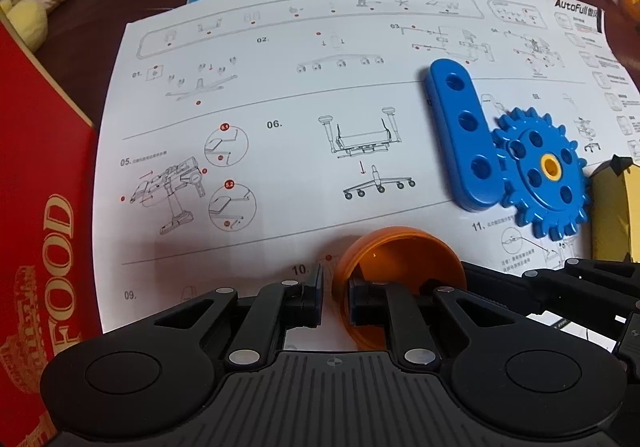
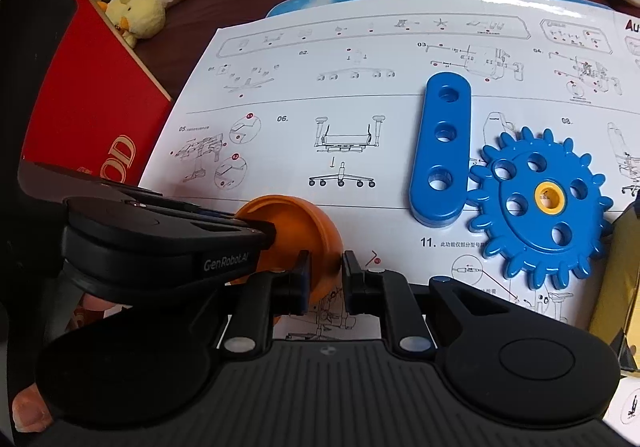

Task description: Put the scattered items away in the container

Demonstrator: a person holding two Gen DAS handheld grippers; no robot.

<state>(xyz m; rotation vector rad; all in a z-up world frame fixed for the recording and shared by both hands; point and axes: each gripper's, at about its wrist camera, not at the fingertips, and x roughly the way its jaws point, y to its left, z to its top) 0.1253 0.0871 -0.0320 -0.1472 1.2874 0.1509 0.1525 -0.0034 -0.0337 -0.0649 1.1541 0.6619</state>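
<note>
Held the rim of the orange plastic half-sphere bowl (image 1: 400,259) in the closed left gripper (image 1: 336,297) near the front edge of the white instruction sheet (image 1: 280,95), could not tell the right gripper (image 2: 326,279) state, and found the blue three-hole plastic bar (image 1: 460,135) and blue toothed plastic gear (image 1: 540,175) lying unpacked toward its right edge.

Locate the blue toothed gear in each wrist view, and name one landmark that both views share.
Left wrist view: blue gear at right of centre, against the blue three-hole bar.
Right wrist view: blue gear at right of centre, right of the bar.
Shared landmark: the instruction sheet.
</note>
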